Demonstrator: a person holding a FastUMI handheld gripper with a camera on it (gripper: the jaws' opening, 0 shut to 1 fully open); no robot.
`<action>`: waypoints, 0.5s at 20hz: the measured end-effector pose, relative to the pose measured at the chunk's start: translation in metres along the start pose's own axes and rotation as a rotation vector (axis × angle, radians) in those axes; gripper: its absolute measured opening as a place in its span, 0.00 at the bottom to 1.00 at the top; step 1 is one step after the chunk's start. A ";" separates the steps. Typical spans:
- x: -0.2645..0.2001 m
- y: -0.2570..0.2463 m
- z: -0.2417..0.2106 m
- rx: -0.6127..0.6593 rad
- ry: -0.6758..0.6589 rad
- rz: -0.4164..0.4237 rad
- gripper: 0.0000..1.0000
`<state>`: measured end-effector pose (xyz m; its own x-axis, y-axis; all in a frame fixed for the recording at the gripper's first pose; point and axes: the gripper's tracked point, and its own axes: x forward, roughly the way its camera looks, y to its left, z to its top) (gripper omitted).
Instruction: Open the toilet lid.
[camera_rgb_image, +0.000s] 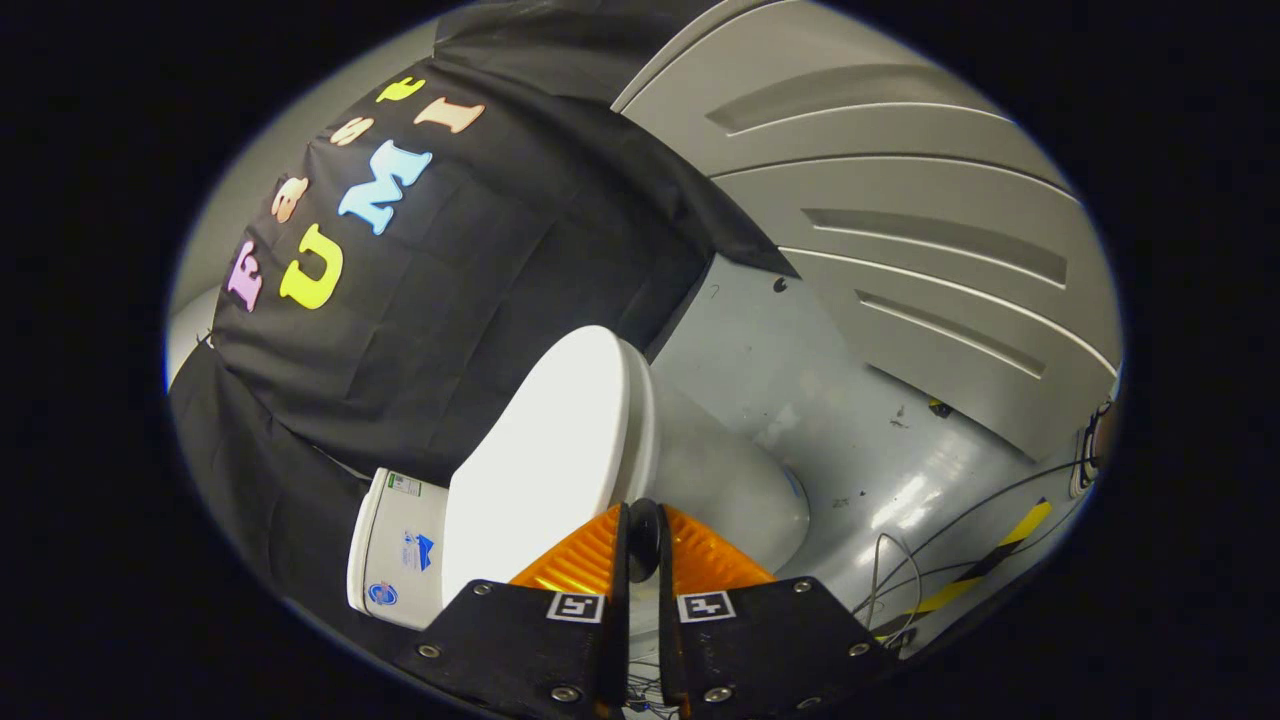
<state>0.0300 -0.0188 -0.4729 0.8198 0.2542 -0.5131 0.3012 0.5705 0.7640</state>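
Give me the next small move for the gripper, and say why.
Probably bring the fingertips to the toilet lid edge. The gripper has its orange fingers nearly together, holding nothing, just short of the lid's rim, and the lid looks closed over the bowl.

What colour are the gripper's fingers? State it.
Orange, ribbed fingers, nearly closed at the toilet lid; gripper view shows them best.

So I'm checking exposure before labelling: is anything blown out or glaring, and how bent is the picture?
Gripper view: the toilet lid is overexposed, near flat white with little surface detail; glare patches shine on the grey floor; fisheye curves the wall panels strongly; the tool, its orange fingers nearly closed at the lid's edge, stays sharp.
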 end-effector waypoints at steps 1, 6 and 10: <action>-0.004 0.005 0.004 -0.017 -0.025 -0.003 0.10; -0.020 0.026 0.012 -0.093 -0.082 -0.044 0.04; -0.033 0.045 0.020 -0.134 -0.115 -0.033 0.03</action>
<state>0.0261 -0.0174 -0.4140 0.8629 0.1472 -0.4835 0.2677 0.6783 0.6843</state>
